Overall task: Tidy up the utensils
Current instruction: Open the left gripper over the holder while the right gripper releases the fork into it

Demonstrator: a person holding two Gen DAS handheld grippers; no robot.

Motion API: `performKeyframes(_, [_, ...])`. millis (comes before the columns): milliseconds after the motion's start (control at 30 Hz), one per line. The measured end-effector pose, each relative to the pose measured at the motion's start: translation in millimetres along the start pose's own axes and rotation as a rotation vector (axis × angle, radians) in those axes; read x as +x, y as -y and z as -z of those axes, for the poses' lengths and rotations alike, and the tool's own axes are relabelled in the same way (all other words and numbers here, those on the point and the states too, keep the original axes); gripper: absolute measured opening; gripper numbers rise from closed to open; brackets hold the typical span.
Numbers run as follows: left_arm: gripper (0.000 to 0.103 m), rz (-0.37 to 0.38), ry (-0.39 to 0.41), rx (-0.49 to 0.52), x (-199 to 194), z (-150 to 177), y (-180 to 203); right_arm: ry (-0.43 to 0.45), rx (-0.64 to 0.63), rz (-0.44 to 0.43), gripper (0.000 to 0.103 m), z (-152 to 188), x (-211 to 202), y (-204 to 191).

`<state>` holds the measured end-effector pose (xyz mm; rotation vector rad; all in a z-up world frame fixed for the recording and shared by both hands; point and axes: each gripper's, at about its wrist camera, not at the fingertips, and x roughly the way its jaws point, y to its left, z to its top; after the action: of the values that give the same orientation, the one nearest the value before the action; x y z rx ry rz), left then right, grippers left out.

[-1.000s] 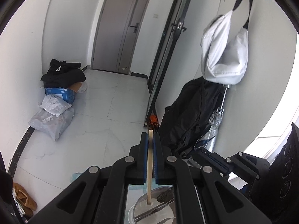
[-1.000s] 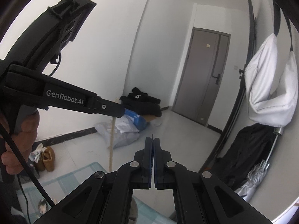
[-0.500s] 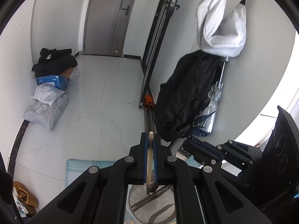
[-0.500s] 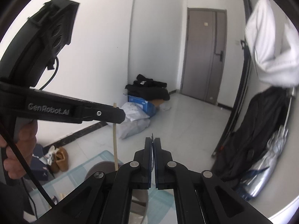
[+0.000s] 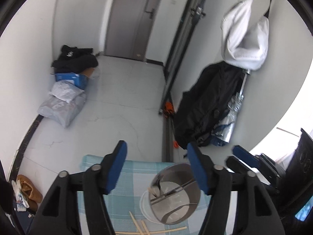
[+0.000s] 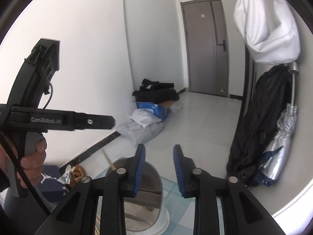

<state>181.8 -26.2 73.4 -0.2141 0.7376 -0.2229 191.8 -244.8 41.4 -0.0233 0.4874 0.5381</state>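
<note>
Below the spread jaws, a chopstick [image 5: 153,190] leans inside the metal cup [image 5: 176,193].

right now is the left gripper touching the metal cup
Apart. In the left wrist view the left gripper is wide open with checked cloth between its fingers, and the metal cup sits lower, under the right-hand finger, with chopsticks inside.

Steel cup [image 5: 176,195] holding utensils, chopsticks [image 5: 140,225] beside
</note>
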Motion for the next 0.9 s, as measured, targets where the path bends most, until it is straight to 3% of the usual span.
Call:
performKeyframes(67, [0.069, -0.027, 0.011, -0.023, -9, 3, -5, 0.012, 0.015, 0.013, 0.034, -2, -14, -2])
performKeyframes(200, [0.081, -0.071, 0.047, -0.076, -33, 13, -12, 0.057, 0.019, 0.024, 0.049, -2, -41, -16])
performKeyframes(300, [0.084, -0.117, 0.064, -0.062, -50, 22, -10, 0.082, 0.024, 0.033, 0.060, -1, -58, -30])
performKeyframes(467, [0.092, -0.133, 0.104, -0.087, -76, 40, -10, 0.108, 0.066, 0.029, 0.070, 6, -80, -50])
performKeyframes(667, [0.102, -0.163, 0.163, -0.127, -99, 68, -15, 0.103, 0.090, 0.025, 0.076, 22, -93, -70])
performKeyframes(900, [0.102, -0.198, 0.185, -0.146, -107, 102, -28, 0.067, 0.109, 0.013, 0.081, 51, -97, -91])
